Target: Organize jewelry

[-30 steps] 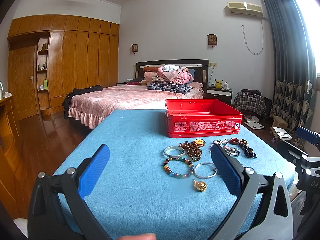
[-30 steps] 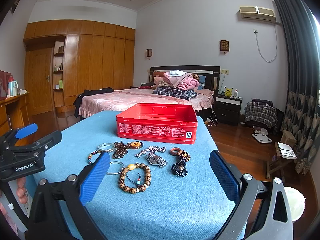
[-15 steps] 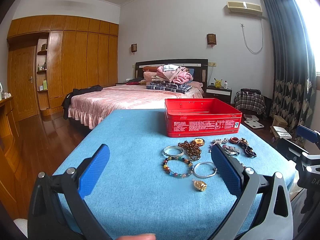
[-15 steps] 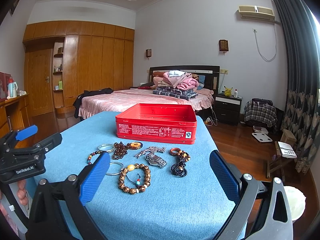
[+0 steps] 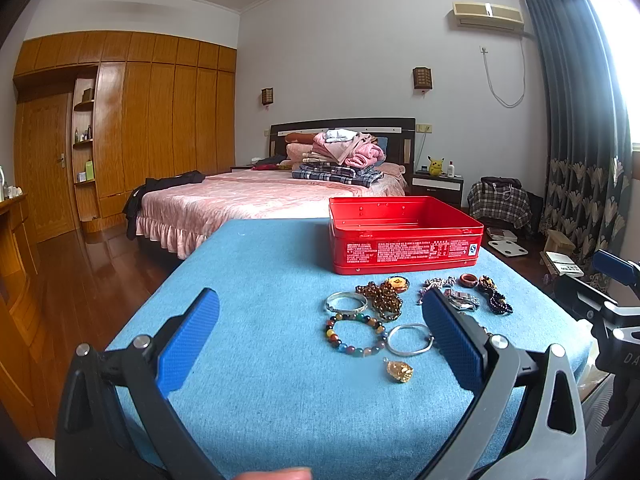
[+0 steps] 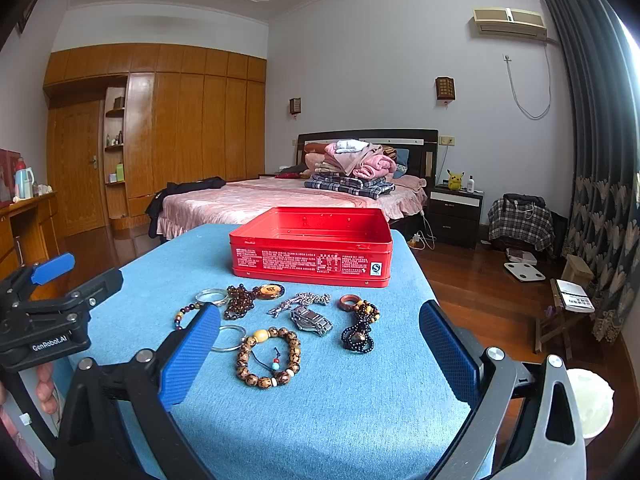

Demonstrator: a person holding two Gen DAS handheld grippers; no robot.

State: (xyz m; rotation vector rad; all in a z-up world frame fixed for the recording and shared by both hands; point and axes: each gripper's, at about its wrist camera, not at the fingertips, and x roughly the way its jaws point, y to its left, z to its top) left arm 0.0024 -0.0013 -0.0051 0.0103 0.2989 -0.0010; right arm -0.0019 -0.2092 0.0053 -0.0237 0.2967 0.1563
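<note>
Two sets of tongs hover above the near end of your blue bench (image 5: 256, 272), and nothing has been picked up yet; I judge you are at the very start, choosing a first piece. Your left tongs (image 5: 320, 340) are spread wide and hold nothing; your right tongs (image 6: 320, 344) are spread just as wide and equally bare.

Largest on the cloth is the red tin (image 6: 312, 246), lidless, standing at the far end with its interior apparently bare. The jewelry lies loose just in front of it, between tin and tongs. Nearest your right tongs is the wooden bead bracelet (image 6: 268, 356), with the dark bead strand (image 6: 359, 326) to its right and the metal watch (image 6: 312, 320) between them and a little further back. On the left side you have the multicoloured bead bracelet (image 5: 355, 334), a silver bangle (image 5: 346, 301) behind it, a plain silver ring hoop (image 5: 410, 339) beside it, and smallest and closest, the gold pendant (image 5: 399, 371).

Your next move likely calls for lowering one set of tongs over a single piece, closing on the beads rather than the cord, then carrying it over the tin's rim. Beaded loops may sag or slip, so pinch firmly.
</note>
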